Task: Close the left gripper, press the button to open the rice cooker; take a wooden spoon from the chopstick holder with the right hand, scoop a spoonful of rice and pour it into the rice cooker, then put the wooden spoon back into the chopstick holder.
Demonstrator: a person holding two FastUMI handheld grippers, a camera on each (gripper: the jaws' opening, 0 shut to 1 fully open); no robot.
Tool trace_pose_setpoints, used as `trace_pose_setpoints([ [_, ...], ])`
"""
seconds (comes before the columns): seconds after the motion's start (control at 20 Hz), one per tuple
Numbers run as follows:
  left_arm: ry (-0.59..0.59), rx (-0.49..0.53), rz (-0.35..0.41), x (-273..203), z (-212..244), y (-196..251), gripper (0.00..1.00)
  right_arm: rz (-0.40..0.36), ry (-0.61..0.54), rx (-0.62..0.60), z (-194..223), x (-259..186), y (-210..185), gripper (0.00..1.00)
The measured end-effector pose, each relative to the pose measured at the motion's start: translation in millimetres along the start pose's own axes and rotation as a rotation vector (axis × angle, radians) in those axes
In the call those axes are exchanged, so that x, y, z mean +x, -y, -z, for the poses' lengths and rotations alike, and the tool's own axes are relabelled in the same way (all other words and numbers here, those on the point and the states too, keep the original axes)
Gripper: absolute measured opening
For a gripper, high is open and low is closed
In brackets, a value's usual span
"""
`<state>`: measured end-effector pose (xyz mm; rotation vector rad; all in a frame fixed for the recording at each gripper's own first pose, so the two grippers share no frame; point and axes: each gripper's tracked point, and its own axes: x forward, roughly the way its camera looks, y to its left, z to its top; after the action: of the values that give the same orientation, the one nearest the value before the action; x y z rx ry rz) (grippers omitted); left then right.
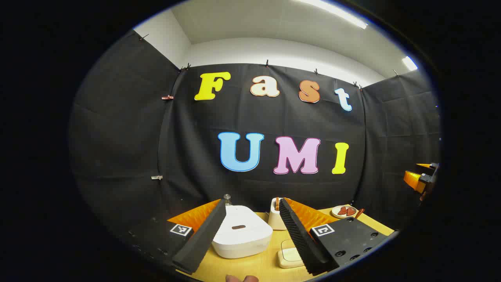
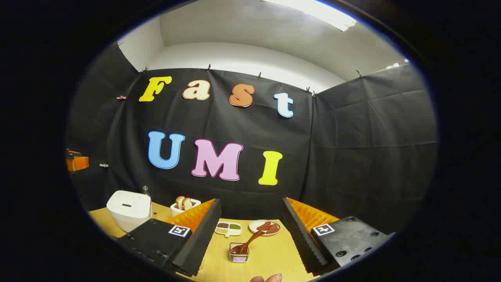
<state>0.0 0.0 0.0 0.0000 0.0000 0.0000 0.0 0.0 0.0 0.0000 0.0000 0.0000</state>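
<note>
The white rice cooker stands on the table with its lid down, a dark oval button on top. It lies ahead of my left gripper, whose fingers are open and hold nothing. In the right gripper view the cooker is at the far left. The wooden spoon leans in a small chopstick holder straight ahead of my right gripper, which is open and apart from it. A cream divided dish of grains sits just behind the holder.
A toaster with bread slices stands right of the cooker. A plate of reddish pieces lies beyond the holder. The wooden table runs back to the black cloth wall. The right gripper shows at the left gripper view's right edge.
</note>
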Motion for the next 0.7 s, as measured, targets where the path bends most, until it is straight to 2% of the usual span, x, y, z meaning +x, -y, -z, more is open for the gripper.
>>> trace_pose_setpoints([
  [0.3,-0.004,0.006,0.012,6.1,2.1,0.1,0.95,-0.013,0.048,-0.006,-8.7,2.7,-7.4,0.97],
  [0.55,0.002,0.023,0.011,7.6,2.1,-2.6,0.95,0.009,0.033,-0.057,-0.1,6.5,-4.3,0.97],
  [0.7,0.007,0.037,-0.007,9.2,2.0,-6.8,0.95,0.014,0.005,0.007,3.8,7.4,-7.2,0.97],
])
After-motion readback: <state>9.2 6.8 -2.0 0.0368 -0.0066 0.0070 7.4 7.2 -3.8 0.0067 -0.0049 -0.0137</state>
